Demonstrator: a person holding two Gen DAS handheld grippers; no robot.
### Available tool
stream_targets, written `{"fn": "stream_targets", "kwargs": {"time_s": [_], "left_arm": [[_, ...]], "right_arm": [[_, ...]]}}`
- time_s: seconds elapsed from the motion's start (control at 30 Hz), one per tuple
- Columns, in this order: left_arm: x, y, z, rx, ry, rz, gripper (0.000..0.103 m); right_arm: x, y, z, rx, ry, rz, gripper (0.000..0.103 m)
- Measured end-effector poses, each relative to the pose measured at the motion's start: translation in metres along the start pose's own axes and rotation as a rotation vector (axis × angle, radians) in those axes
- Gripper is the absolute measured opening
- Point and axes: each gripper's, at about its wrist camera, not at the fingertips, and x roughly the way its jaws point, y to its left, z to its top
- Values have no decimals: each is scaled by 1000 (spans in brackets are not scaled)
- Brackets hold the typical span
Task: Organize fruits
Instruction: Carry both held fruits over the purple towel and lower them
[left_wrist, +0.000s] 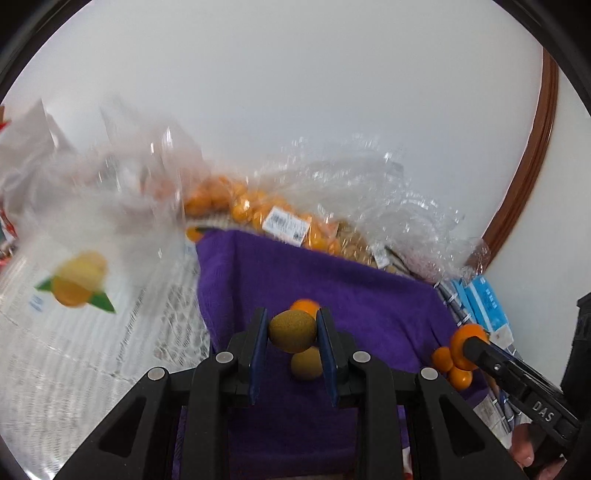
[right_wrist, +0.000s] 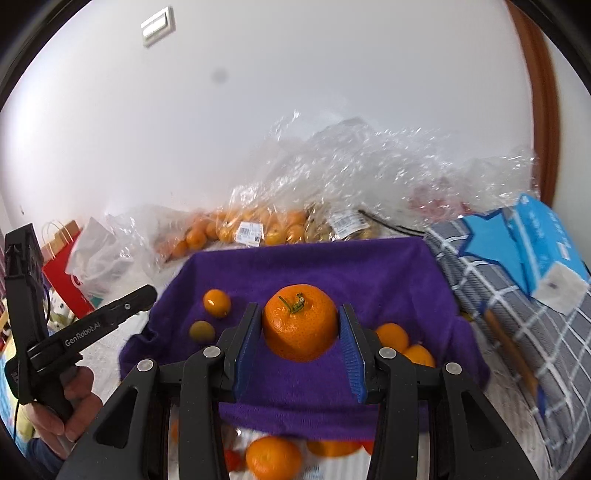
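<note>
My left tool (left_wrist: 291, 332) is clamped on a brownish-green kiwi (left_wrist: 291, 330), held above the purple towel (left_wrist: 332, 280) at mid-frame. A second kiwi (left_wrist: 306, 363) lies just below it on the towel, and a small orange (left_wrist: 304, 306) peeks out behind, half hidden by the held fruit.

My right tool (right_wrist: 301, 325) grips a stemmed orange (right_wrist: 300, 322) over the same towel. At its left lie another small orange (right_wrist: 217, 302) and a greenish fruit (right_wrist: 202, 331), apart from each other; two more oranges (right_wrist: 392, 336) sit at lower right, partly blocked by the tool's finger.

Along the back, clear plastic bags (right_wrist: 332, 166) crowd the towel's far edge, one packed with oranges (right_wrist: 236, 225) and labelled. A blue box (right_wrist: 532, 240) rests on checked cloth (right_wrist: 480, 280) at right.

The left view's upper left is smeared by blur; the fruit picture there (left_wrist: 79, 280) is hard to make out. Oranges at the bottom of the right view (right_wrist: 273, 458) are cut off by the tool.
</note>
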Motion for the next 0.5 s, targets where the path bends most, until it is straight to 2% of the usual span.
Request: {"fn": "stream_targets", "kwargs": {"time_s": [0.07, 0.17, 0.3, 0.5], "left_arm": [[6, 3, -1, -8, 29, 3, 25], [5, 5, 1, -30, 2, -8, 25], [15, 4, 0, -24, 41, 17, 25], [18, -1, -3, 16, 56, 46, 25]], "right_arm": [[14, -5, -7, 15, 49, -17, 42], [26, -11, -12, 39, 82, 0, 42], [39, -14, -16, 37, 109, -25, 42], [47, -8, -21, 17, 126, -59, 42]]}}
